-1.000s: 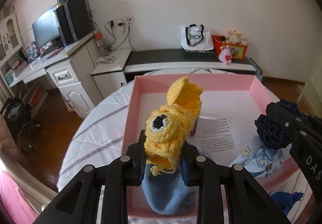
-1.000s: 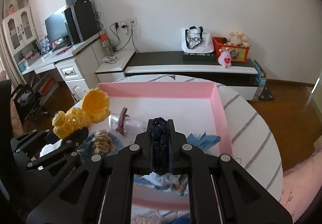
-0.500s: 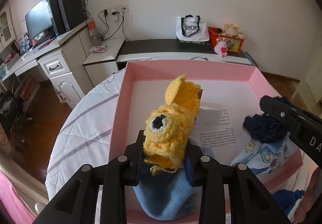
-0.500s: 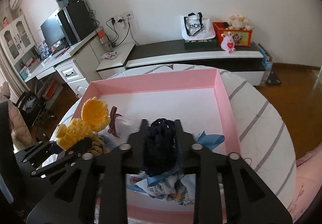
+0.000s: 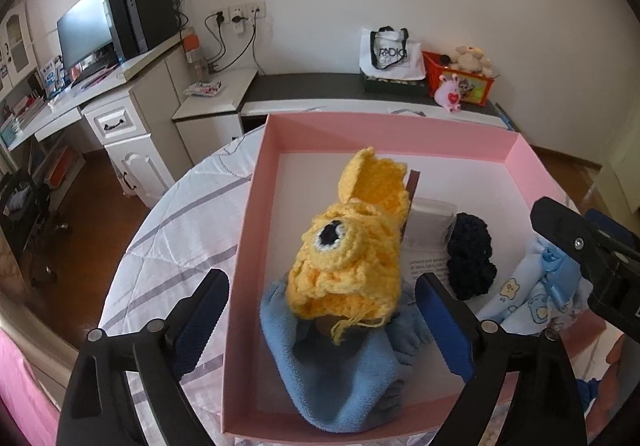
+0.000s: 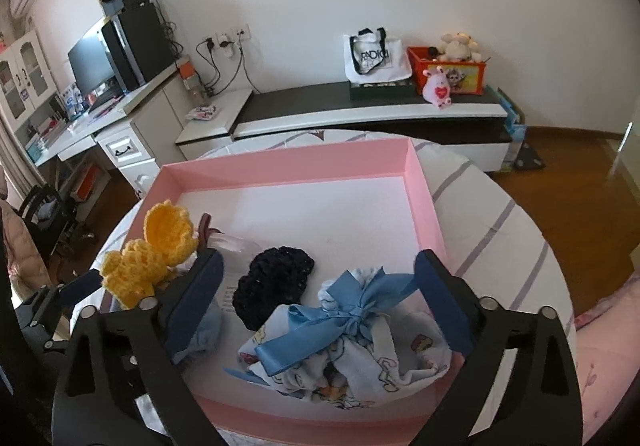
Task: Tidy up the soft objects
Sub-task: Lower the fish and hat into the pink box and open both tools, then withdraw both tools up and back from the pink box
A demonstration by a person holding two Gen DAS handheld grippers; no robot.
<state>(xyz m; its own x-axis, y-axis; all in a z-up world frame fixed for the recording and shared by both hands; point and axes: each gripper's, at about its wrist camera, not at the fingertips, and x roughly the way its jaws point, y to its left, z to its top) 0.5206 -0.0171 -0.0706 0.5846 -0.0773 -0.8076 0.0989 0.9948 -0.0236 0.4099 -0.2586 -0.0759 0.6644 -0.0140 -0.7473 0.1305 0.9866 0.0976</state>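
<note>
We look down on a pink box that sits on a round table covered with a white quilted cloth with grey stripes.

Our left gripper has just been opening, and its jaws now stand wide. The blue pads sit clear on either side of a yellow crocheted toy with one black-and-white eye, and neither pad presses on it. The toy rests tilted on top of a blue fleece cloth in the near left corner of the box.

Our right gripper has also just been opening and stands just as wide. Between its pads, but not touched by them, lie a dark navy crocheted piece and a printed cloth bundle tied with a blue ribbon bow. The navy piece lies on the white floor of the box, touching the bundle's far left edge. In the left wrist view the same navy piece lies just beside the yellow toy, on its right.

A clear plastic packet with a dark red strip lies behind the yellow toy, and a printed paper sheet shows under the navy piece. The far half of the box floor is bare white.

Beyond the table we see a low black-and-white cabinet with a white tote bag, an orange box of plush toys and a pink plush, and a white desk with a monitor at the left.
</note>
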